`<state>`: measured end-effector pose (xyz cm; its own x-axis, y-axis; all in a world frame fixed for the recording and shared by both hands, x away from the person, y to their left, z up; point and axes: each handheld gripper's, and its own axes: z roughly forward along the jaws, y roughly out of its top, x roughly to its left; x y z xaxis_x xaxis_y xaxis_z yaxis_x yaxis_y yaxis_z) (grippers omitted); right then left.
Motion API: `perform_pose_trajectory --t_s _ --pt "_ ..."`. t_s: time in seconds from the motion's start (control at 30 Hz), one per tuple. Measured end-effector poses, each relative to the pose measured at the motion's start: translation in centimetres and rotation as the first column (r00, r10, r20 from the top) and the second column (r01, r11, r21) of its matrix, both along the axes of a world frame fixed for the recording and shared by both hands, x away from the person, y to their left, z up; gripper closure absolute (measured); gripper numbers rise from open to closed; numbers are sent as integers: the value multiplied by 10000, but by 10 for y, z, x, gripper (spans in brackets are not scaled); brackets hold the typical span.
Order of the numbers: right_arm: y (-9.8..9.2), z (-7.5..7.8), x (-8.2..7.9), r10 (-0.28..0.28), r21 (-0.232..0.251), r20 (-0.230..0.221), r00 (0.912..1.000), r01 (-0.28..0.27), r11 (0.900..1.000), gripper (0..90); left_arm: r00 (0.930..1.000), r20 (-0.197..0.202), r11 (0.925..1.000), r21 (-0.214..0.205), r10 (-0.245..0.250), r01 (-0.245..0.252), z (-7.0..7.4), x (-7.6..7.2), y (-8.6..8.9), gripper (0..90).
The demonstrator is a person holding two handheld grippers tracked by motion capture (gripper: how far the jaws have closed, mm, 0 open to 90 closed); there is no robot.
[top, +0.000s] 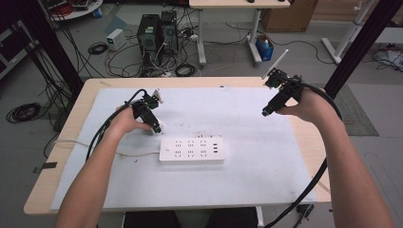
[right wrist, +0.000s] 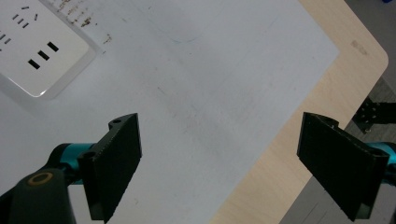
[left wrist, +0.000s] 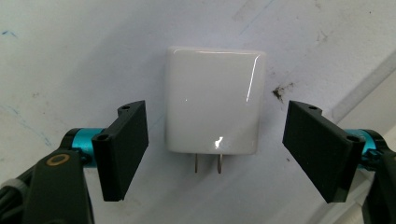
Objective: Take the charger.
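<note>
The left gripper (left wrist: 215, 154) is held low over the white mat (top: 266, 156), and its two black jaws stand apart on both sides of a white plug adapter (left wrist: 214, 100). The adapter lies flat on the mat between the jaws, with its two metal prongs (left wrist: 208, 163) pointing toward the camera of that gripper. There is a clear gap between each jaw and the side of the adapter, so the pads do not press on it and nothing is pinched. In the high view the left gripper (top: 154, 124) is at the left part of the mat, just beside the upper left corner of the white power strip (top: 191, 150), and the adapter (top: 160, 126) is seen as a small white shape at its tip. The right gripper (top: 264, 113) is held above the right part of the mat, well apart from the power strip. In the right gripper view its jaws are spread wide with nothing between them; below them are the mat and the wooden table edge (right wrist: 299, 140), and a corner of the power strip (right wrist: 42, 51) is at the upper left.
</note>
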<state>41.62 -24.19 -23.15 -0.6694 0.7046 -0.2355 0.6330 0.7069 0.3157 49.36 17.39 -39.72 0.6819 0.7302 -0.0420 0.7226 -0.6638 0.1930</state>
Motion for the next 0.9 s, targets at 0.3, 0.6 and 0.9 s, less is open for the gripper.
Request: perform_pose_trajectory --t_s 0.3,0.6,0.9 --pt "-2 1 -1 -16 28 24 10000 16 10000 133 9997 -139 9990 413 -182 187 -9 3 -2 299" --pt "-4 0 -1 -21 60 35 10000 20 10000 133 9996 -81 9987 439 -271 274 -12 2 -5 420" --pt "-4 -1 -1 -169 -51 -78 9998 169 9998 133 9989 195 9988 253 -419 414 0 -2 -1 425"
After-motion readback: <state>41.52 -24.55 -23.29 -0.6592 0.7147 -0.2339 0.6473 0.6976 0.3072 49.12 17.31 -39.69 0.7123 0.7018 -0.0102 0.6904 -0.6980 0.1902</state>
